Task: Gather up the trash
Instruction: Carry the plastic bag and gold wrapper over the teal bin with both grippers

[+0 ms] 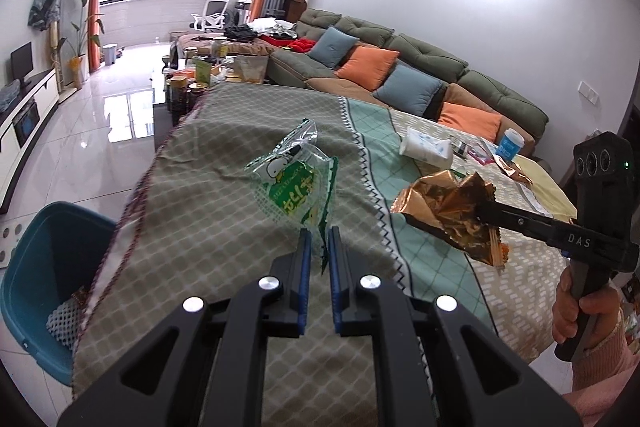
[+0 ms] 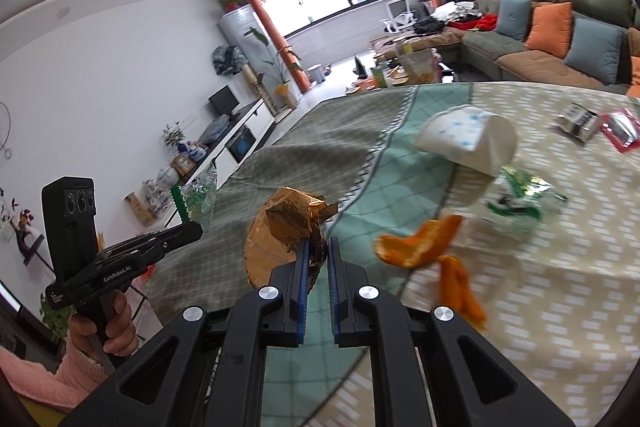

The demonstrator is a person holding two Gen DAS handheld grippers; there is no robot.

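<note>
My left gripper [image 1: 319, 233] is shut on a clear and green snack wrapper [image 1: 294, 177] and holds it above the cloth-covered table [image 1: 208, 211]. My right gripper [image 2: 318, 245] is shut on a crumpled gold foil wrapper [image 2: 280, 231]; it also shows in the left wrist view [image 1: 444, 211]. In the right wrist view the left gripper [image 2: 192, 227] holds the green wrapper [image 2: 198, 197] at the left. Orange peel pieces [image 2: 420, 243] and another green wrapper [image 2: 520, 203] lie on the table. A blue bin [image 1: 44, 267] stands below the table's left edge.
A tissue pack [image 2: 468, 139], a silver packet [image 2: 578, 119] and a red packet [image 2: 620, 127] lie on the table. A blue-lidded jar [image 1: 510, 145] stands at the far side. A sofa with cushions [image 1: 380, 67] and a cluttered coffee table [image 1: 200, 79] lie beyond.
</note>
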